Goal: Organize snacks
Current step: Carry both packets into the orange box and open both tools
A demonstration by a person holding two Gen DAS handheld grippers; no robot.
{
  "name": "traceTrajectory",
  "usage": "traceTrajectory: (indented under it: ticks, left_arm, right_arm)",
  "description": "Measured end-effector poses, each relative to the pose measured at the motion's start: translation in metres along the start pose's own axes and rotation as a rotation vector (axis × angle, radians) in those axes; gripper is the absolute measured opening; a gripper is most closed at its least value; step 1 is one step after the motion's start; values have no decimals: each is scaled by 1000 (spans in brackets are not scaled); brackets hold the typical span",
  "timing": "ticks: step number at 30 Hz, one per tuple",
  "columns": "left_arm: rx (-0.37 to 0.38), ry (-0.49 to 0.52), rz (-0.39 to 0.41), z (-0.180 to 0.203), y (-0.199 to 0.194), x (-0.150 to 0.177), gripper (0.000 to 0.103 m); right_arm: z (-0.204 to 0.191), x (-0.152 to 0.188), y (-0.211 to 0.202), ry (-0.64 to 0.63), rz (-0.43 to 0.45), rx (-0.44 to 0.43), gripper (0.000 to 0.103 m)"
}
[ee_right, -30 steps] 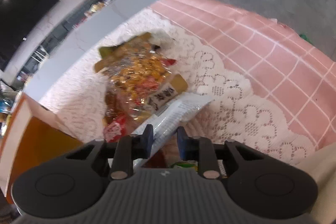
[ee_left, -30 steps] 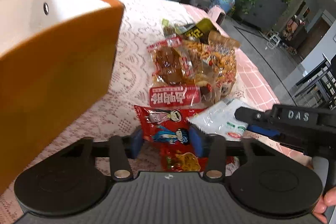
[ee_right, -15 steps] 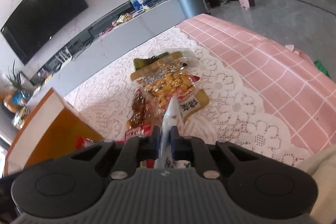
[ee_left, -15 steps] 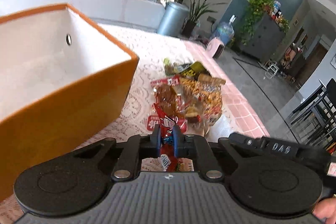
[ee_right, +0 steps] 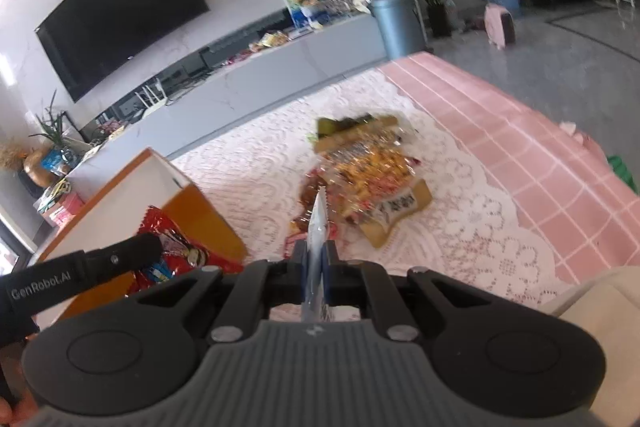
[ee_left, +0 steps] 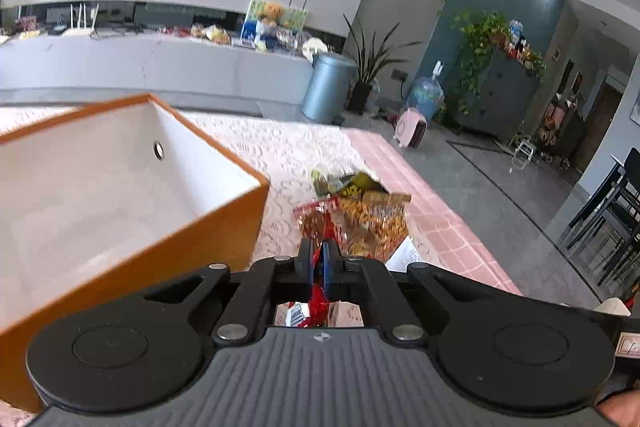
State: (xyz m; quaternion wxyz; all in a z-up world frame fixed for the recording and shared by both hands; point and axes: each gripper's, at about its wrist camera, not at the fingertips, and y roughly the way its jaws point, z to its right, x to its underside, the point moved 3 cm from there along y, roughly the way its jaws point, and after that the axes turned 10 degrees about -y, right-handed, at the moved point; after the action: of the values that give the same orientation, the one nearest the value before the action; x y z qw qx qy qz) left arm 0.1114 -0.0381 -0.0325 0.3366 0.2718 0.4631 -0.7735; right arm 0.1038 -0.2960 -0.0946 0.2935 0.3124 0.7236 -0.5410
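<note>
Both grippers lifted off the table, each clamping a snack packet.

Left gripper, spread wide around the red packet a second ago, now clenched on it and raised beside the orange box. Right gripper squeezed on the white packet, held edge-up above the lace cloth. Remaining snack pile lying farther off than before, beyond both grippers.

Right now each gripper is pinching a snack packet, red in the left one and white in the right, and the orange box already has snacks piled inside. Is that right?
Not quite. The left gripper does pinch the red packet and the right gripper the white packet, but the orange box shows only bare white walls and floor in the left wrist view.
</note>
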Motion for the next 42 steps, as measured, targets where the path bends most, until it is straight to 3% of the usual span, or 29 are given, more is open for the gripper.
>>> traceTrajectory:
  ticks: [12,23,36,42]
  left_arm:
    - [-46,6,91,-4,-33,-15,3]
    - [-123,12,208,-14,-66,-55,3]
    - [-255,-48,330,-54,-77,-97,3]
    - [-366,-55,292,-80,-53,-98,3]
  right_arm:
    - [-40,-9,-31,-86,51,-53,3]
    - [-94,-49,-45,-212,155,-150,3]
    - [-167,-91,-13,-303,192,-330,3]
    - [-198,-92,21,-332,131,-377,3]
